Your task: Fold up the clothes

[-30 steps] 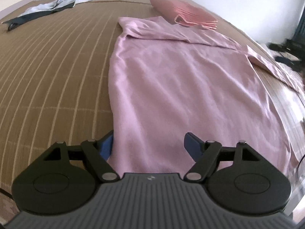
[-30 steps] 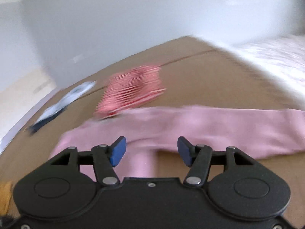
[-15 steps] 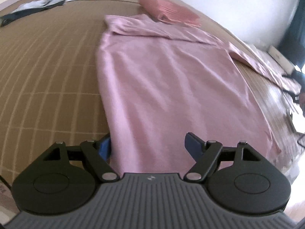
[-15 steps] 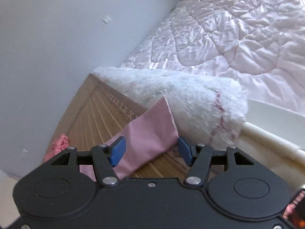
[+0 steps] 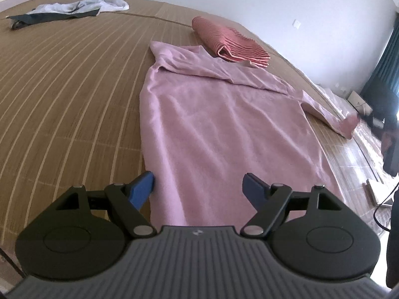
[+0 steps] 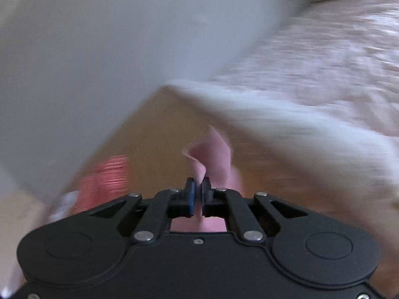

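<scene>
A pink long-sleeved shirt [image 5: 219,124] lies flat on the bamboo mat [image 5: 62,104], hem toward me and collar at the far end. My left gripper [image 5: 199,186] hovers open over the hem, its left blue pad at the shirt's left edge. The shirt's right sleeve [image 5: 326,114] stretches toward the mat's right edge. In the blurred right wrist view, my right gripper [image 6: 198,186] is shut on the pink sleeve end [image 6: 212,154], which sticks up past the blue pads.
A folded red-striped garment [image 5: 229,42] lies beyond the collar. White and dark clothes [image 5: 69,10] sit at the far left of the mat. A white fluffy blanket [image 6: 286,124] and pink quilt [image 6: 336,57] lie to the right. A white wall stands behind.
My right gripper has shut on the sleeve end that lay between its open fingers half a second ago. The left gripper stays open over the hem, its view shifted slightly.
</scene>
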{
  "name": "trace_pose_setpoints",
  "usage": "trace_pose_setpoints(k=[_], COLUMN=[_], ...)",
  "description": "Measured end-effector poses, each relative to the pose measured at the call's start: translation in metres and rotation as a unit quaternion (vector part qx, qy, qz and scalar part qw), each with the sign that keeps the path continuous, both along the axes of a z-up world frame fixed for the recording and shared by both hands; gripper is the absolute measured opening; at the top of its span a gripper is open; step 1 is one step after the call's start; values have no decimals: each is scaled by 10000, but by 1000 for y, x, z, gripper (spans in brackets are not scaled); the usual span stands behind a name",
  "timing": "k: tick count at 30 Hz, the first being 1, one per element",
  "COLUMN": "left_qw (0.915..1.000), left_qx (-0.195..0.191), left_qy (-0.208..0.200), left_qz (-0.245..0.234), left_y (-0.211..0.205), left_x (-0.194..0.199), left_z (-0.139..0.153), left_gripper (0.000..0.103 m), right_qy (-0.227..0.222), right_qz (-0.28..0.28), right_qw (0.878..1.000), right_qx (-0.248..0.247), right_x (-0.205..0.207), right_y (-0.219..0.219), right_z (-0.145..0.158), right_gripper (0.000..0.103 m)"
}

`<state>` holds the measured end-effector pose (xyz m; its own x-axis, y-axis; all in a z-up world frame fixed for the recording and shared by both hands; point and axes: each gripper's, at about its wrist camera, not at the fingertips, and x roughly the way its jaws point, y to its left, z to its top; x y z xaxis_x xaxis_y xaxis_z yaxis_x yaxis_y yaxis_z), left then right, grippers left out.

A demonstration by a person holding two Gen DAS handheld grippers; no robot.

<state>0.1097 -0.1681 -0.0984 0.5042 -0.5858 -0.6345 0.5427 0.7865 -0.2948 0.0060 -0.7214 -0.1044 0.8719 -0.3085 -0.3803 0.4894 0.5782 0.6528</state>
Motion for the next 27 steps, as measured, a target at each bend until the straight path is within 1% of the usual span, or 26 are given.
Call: trace_pose_setpoints(k=[2, 5, 8, 10, 13, 16, 18, 21, 22, 23, 24, 25, 26, 27], left_qw=[10000, 10000, 9999, 9997, 9995, 9992, 9991, 9990, 9990, 9990, 9989, 9990, 9990, 9990], left_qx=[8, 13, -52, -115, -212, -287, -319, -355, -369, -384, -396, -401, -407, -408], left_qy=[25, -6, 48, 110, 120, 138, 130, 122, 128, 131, 127, 118, 108, 96], left_qz=[42, 49, 120, 192, 223, 228, 229, 233, 227, 211, 197, 185, 172, 165], left_y=[0, 0, 5, 9, 14, 17, 20, 22, 22, 23, 23, 23, 23, 23], left_x=[1, 1, 4, 6, 8, 9, 8, 8, 8, 8, 8, 8, 8, 7], left_z=[-1, -1, -3, -3, -1, 0, 1, 3, 3, 3, 4, 4, 5, 5], left_gripper=[82, 82, 82, 82, 82, 82, 82, 82, 82, 82, 82, 82, 82, 82], right_qy=[-220, -430, -434, -409, -281, 41, 233, 495, 561, 643, 739, 801, 816, 769], right_qz=[568, 1379, 1916, 2234, 2743, 3168, 3435, 3715, 3755, 3802, 3868, 3905, 3984, 4102], right_qw=[9977, 9875, 9749, 9664, 9527, 9383, 9266, 9129, 9103, 9066, 9021, 9000, 8969, 8923], right_qx=[-303, -629, -1047, -1204, -1278, -1386, -1510, -1618, -1647, -1714, -1765, -1764, -1738, -1722], right_x=[34, 92, 147, 180, 230, 272, 292, 313, 318, 321, 323, 322, 318, 310], right_y=[28, 74, 124, 154, 198, 246, 280, 318, 329, 339, 347, 347, 350, 354], right_z=[23, 51, 71, 76, 72, 58, 48, 30, 24, 19, 15, 10, 8, 9], right_gripper=[6, 6, 6, 6, 6, 6, 6, 7, 8, 15, 26, 33, 44, 47])
